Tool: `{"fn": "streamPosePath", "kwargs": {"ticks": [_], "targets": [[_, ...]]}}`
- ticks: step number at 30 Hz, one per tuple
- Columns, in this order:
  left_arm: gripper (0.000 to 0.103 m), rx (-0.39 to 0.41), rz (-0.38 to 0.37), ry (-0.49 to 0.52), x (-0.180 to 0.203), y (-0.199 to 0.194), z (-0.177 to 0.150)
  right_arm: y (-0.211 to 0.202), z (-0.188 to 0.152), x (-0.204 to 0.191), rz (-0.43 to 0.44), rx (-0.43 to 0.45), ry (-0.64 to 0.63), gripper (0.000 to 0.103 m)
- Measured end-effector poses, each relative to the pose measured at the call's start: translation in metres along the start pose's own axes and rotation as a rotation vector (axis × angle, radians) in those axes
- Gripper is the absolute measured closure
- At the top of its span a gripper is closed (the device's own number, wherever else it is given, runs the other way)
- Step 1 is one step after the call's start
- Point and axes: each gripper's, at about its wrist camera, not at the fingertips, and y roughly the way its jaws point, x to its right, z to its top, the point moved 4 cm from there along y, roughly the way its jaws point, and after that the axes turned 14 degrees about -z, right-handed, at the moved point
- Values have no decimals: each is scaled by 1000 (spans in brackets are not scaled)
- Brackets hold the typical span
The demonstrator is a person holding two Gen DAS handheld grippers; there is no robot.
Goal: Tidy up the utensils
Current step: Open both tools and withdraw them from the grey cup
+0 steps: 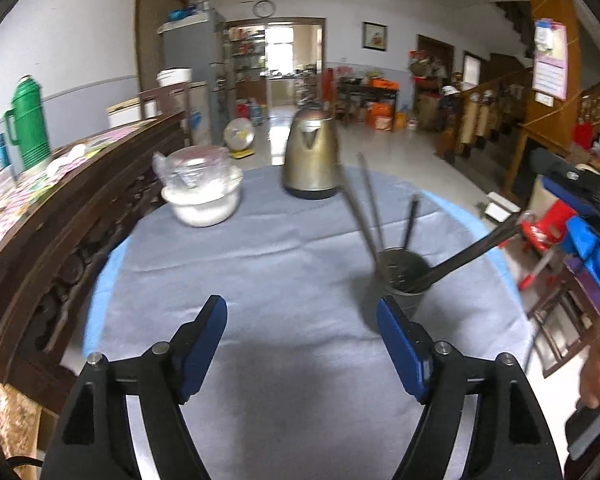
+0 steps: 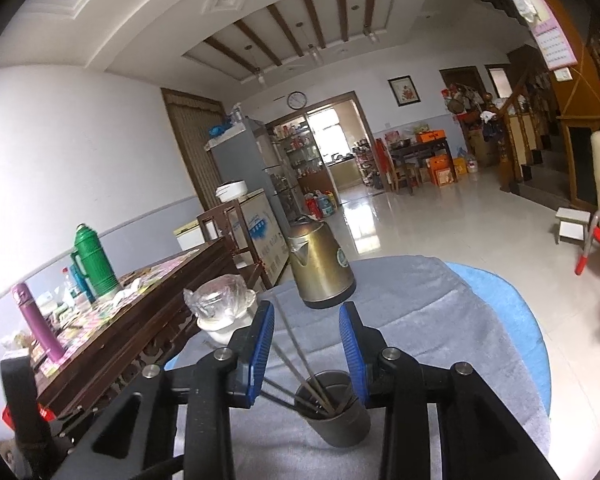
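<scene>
Left gripper [image 1: 301, 322] is hanging wide, empty, at lower centre. Right gripper [image 2: 307, 334] is hovering wide, empty, above the cup [image 2: 338, 408] at lower centre, chopsticks [image 2: 296, 344] leaning inside. Table [image 1: 260, 264] looks bare of utensils; judging: withdraw without tipping it.

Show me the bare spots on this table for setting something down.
Bare cloth lies before the left gripper, between the bowl and the utensil cup. It is crowded at the cup and around the kettle behind it.
</scene>
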Motion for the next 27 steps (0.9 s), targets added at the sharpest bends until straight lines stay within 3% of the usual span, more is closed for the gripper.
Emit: {"fn": "streamPosePath", "kwargs": {"ticks": [2, 3, 4, 18, 27], "targets": [[23, 3, 38, -3, -6, -4, -3, -3, -4, -6, 5, -8, -21, 59], [22, 3, 56, -6, -9, -5, -4, -5, -7, -9, 8, -11, -31, 46], [22, 0, 71, -10, -12, -5, -6, -9, -10, -12, 15, -3, -37, 42], [21, 6, 224, -33, -39, -24, -18, -24, -35, -30, 28, -42, -74, 42], [20, 39, 263, -8, -30, -51, -23, -48, -43, -32, 17, -35, -72, 42]]}}
